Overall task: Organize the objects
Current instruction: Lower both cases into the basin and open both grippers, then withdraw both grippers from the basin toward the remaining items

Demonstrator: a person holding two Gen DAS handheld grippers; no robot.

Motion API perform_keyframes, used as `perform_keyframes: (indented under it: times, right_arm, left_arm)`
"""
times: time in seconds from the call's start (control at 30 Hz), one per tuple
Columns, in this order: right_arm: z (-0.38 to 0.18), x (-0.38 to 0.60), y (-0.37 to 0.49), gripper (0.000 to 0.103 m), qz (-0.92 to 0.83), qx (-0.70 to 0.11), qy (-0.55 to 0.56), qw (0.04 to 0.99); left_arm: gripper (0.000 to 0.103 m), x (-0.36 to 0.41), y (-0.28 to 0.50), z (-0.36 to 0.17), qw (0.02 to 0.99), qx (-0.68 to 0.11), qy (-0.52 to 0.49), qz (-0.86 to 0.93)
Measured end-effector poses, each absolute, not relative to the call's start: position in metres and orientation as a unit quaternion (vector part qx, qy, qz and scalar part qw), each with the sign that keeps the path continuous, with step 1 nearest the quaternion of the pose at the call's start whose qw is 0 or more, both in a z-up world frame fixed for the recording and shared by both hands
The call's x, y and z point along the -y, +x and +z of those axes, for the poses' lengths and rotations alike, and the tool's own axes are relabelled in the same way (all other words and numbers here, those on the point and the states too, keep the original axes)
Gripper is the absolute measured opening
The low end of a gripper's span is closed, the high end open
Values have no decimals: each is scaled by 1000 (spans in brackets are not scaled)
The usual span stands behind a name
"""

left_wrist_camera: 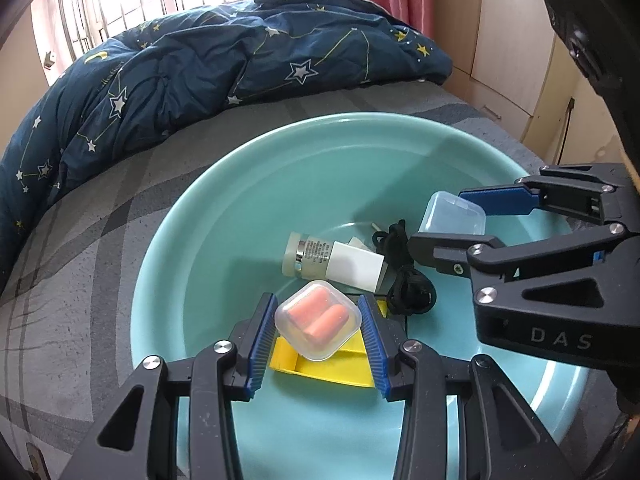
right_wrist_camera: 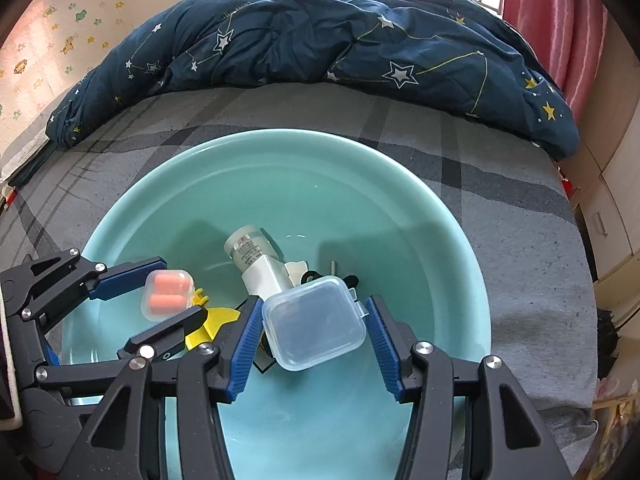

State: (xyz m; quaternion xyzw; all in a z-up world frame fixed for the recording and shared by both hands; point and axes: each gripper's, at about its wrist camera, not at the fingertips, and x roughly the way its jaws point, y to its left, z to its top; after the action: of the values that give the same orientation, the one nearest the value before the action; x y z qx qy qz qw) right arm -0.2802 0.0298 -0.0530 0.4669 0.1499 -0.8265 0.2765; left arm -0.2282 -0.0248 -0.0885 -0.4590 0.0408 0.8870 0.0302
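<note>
A teal basin (left_wrist_camera: 240, 184) (right_wrist_camera: 168, 184) sits on the bed. My left gripper (left_wrist_camera: 318, 330) is shut on a small clear box with orange earplugs (left_wrist_camera: 318, 320) (right_wrist_camera: 167, 295), held above the basin. My right gripper (right_wrist_camera: 312, 322) (left_wrist_camera: 448, 220) is shut on an empty clear plastic box (right_wrist_camera: 314, 326) (left_wrist_camera: 452, 212), also over the basin. In the basin lie a white bottle with a silver band (left_wrist_camera: 316, 254) (right_wrist_camera: 250, 258), a white block (left_wrist_camera: 354, 266), a coiled black cord (left_wrist_camera: 408, 276) and a yellow plastic piece (left_wrist_camera: 320, 364) (right_wrist_camera: 212, 322).
A grey patterned bedsheet (left_wrist_camera: 80, 300) (right_wrist_camera: 520, 240) surrounds the basin. A dark blue star-print duvet (left_wrist_camera: 200, 68) (right_wrist_camera: 320, 32) is bunched at the far side. Wooden cabinets (left_wrist_camera: 504, 40) stand to the right, a pink curtain (right_wrist_camera: 560, 28) behind.
</note>
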Motion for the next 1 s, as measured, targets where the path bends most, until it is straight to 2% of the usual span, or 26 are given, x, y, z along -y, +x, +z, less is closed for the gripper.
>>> perform_keyframes:
  times: [0.37,0.4,0.5,0.53,0.57,0.6,0.7,0.77,0.8,0.87,1.0]
  right_arm:
    - [-48,-29,-279,57,-829,-148,464,274]
    - [-48,-29,-279,57,-828,-148,465,275]
    - [-47,-30,-279,59,-831,-147,464,271]
    - [-45,-31,-278,60,-832,-145,462,271]
    - [-44,-32,-278,63,-834,-144,460,269]
    - [-43,-32,-278,68,-836,-146,457,265]
    - [-41,-34,-278,83,-840,-146,454,257]
    - [-39,-35,-277,88,-842,-146,453,252]
    - [-38,-36,-277,93,-843,-146,453,250]
    - [-36,-38,-276,99,-845,-142,451,248]
    - [-30,-43,-271,101,-850,-141,446,244]
  left_arm:
    - [46,24,-225,-89,21,-46,-464,884]
    - [49,24,-225,-89,18,-47,-464,884]
    - [75,26,-223,-87,11,-42,-461,886]
    - [79,26,-223,-85,8,-42,-459,887]
    - [82,27,-222,-85,6,-43,-457,888]
    - [89,27,-222,-83,2,-45,-455,889]
    - [90,27,-220,-79,-4,-48,-449,892]
    - [95,27,-219,-77,-9,-50,-446,894]
    - [101,26,-218,-75,-10,-50,-444,895]
    - [103,25,-216,-72,-11,-51,-439,897]
    - [103,25,-212,-68,-14,-53,-436,898]
